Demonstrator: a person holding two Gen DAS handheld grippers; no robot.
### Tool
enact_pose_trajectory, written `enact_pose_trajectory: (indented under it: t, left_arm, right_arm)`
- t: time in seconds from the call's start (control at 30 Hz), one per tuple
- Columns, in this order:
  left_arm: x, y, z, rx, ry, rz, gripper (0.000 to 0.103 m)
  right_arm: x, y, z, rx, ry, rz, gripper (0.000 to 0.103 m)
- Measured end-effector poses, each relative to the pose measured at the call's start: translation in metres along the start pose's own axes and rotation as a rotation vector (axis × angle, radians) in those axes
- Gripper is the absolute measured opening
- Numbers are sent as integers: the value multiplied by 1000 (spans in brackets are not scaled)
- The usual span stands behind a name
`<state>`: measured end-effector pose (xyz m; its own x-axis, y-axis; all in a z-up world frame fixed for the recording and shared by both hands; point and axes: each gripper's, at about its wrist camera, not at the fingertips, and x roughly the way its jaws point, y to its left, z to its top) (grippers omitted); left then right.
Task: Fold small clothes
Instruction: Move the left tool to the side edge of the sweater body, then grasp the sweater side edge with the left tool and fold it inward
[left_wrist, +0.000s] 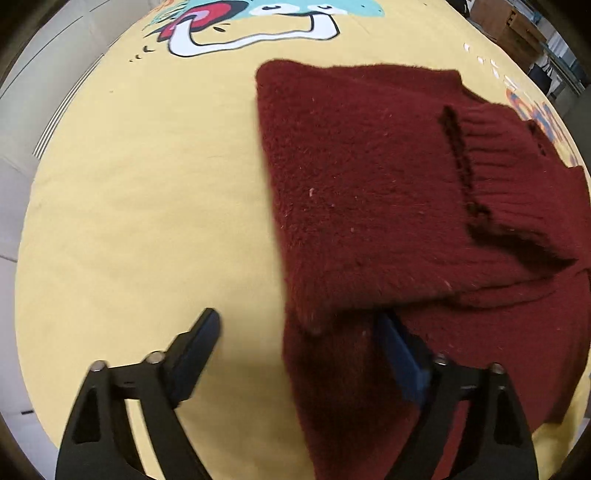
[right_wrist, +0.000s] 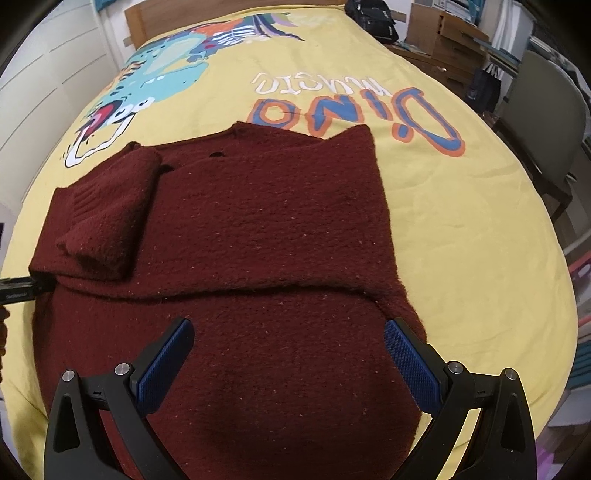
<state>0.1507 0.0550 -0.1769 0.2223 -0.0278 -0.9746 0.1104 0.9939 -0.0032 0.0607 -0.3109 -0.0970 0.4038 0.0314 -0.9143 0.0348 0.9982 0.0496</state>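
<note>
The bed (right_wrist: 461, 236) with its yellow cover carries the dark red sweater (right_wrist: 258, 229), partly folded, one sleeve (right_wrist: 107, 218) laid across. Both tools are spread: the right tool (right_wrist: 288, 354) above the hem, the left tool (left_wrist: 299, 350) straddling the side edge. I think both should pinch the hem corners evenly.

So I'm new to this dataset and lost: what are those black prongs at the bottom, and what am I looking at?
Each picture comes from a camera mounted on a hand-held gripper that a person carries; the black prongs with blue pads are its two fingers. The left hand-held gripper is open at the sweater's edge, one finger tucked under a fold. The right hand-held gripper hovers open above the dark red sweater, holding nothing. The sweater lies partly folded, one sleeve laid across it, on a yellow dinosaur-print bedspread.
</note>
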Motion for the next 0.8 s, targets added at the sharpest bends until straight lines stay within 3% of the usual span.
enact_pose_trajectory:
  t: [0.1, 0.2, 0.3, 0.37, 0.67, 0.8]
  left_arm:
    - [3, 0, 3, 7, -33, -13, 69]
    - [-4, 1, 6, 11, -77, -29, 49]
    - [-8, 2, 6, 3, -77, -51, 33]
    - [-11, 3, 5, -5, -77, -85, 16]
    - [-12, -4, 12, -3, -45, -74, 16]
    - [-12, 2, 13, -4, -36, -85, 16]
  right_arm:
    - [0, 8, 2, -17, -3, -1, 103]
    - [1, 21, 6, -43, -5, 10, 103]
    - [-1, 41, 15, -80, -1, 42, 103]
    - [-3, 61, 26, -122, -8, 69, 103]
    - [10, 186, 55, -474, -13, 109, 103]
    - [35, 222, 59, -554, 25, 95, 102]
